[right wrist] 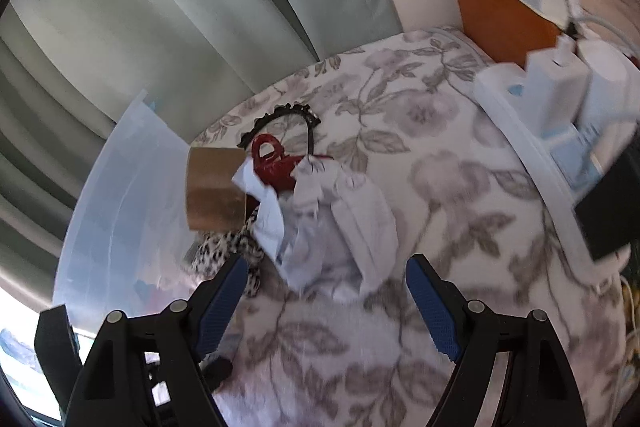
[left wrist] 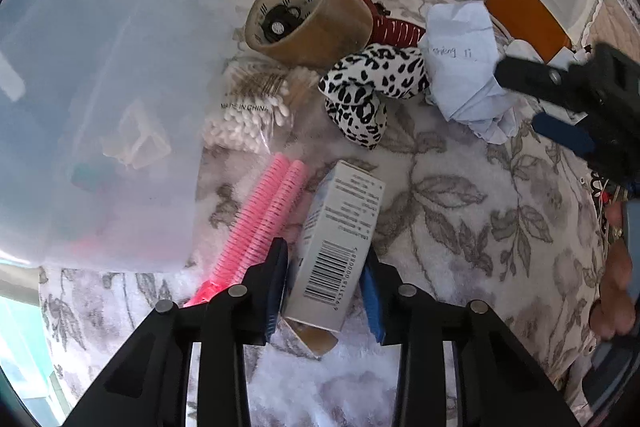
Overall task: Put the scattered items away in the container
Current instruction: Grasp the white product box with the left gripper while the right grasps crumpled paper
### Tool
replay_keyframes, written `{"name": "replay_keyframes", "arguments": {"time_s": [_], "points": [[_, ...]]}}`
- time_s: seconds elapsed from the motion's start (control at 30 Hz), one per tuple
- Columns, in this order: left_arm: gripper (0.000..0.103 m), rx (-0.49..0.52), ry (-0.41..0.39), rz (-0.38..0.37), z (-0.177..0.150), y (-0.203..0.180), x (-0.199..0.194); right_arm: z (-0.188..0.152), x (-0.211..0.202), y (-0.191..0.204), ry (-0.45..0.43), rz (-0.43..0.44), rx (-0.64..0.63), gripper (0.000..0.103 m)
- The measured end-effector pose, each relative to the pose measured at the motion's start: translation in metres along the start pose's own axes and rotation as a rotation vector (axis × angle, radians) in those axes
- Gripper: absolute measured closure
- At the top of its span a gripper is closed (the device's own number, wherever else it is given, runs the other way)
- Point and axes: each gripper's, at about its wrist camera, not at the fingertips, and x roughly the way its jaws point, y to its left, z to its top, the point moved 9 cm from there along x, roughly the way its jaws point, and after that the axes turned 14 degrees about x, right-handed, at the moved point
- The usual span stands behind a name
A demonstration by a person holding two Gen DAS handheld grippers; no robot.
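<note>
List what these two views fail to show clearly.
- Container contents: left wrist view, frosted wall blurs them.
- Small box front: left wrist view, only its back panel and barcode face the camera.
- Crumpled paper: right wrist view, motion blur.
- Red hair claw: left wrist view, partly behind tape roll.

I'm seeing the translucent plastic container point(left wrist: 100, 87) standing at the left of the floral blanket, with a few blurred coloured things showing through its wall. A grey carton with a barcode point(left wrist: 336, 247) is lying tilted beside two pink hair rollers point(left wrist: 264, 211), which are resting side by side against the container's base. A bag of cotton swabs point(left wrist: 250, 107) is lying just beyond them. A roll of brown tape point(left wrist: 308, 15) is lying on its side, a dark red hair claw point(right wrist: 276, 165) just behind it. A leopard-print scrunchie point(left wrist: 370, 91) is touching crumpled pale-blue paper point(left wrist: 468, 67).
</note>
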Motion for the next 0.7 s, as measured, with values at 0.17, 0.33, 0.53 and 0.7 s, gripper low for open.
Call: {"name": "replay_keyframes", "arguments": {"time_s": [0.17,0.33,0.53,0.7], "points": [[0.069,-0.011,0.014,-0.017,-0.003,0.003,0.005,0.009,0.019,0.004,0.014,-0.006,-0.009,0.018],[0.069,-0.016,0.021,-0.031,-0.005,0.004,0.005,0.013,0.033,0.0,0.018,-0.034,-0.012,0.016],[0.071,-0.009,0.015,-0.035,-0.005,0.003,0.0,0.016,0.045,-0.004,0.041,-0.011,0.046,0.016],[0.075,-0.013,0.007,-0.041,-0.007,0.004,-0.008,0.017,0.041,-0.002,0.036,-0.004,0.075,0.025]]}}
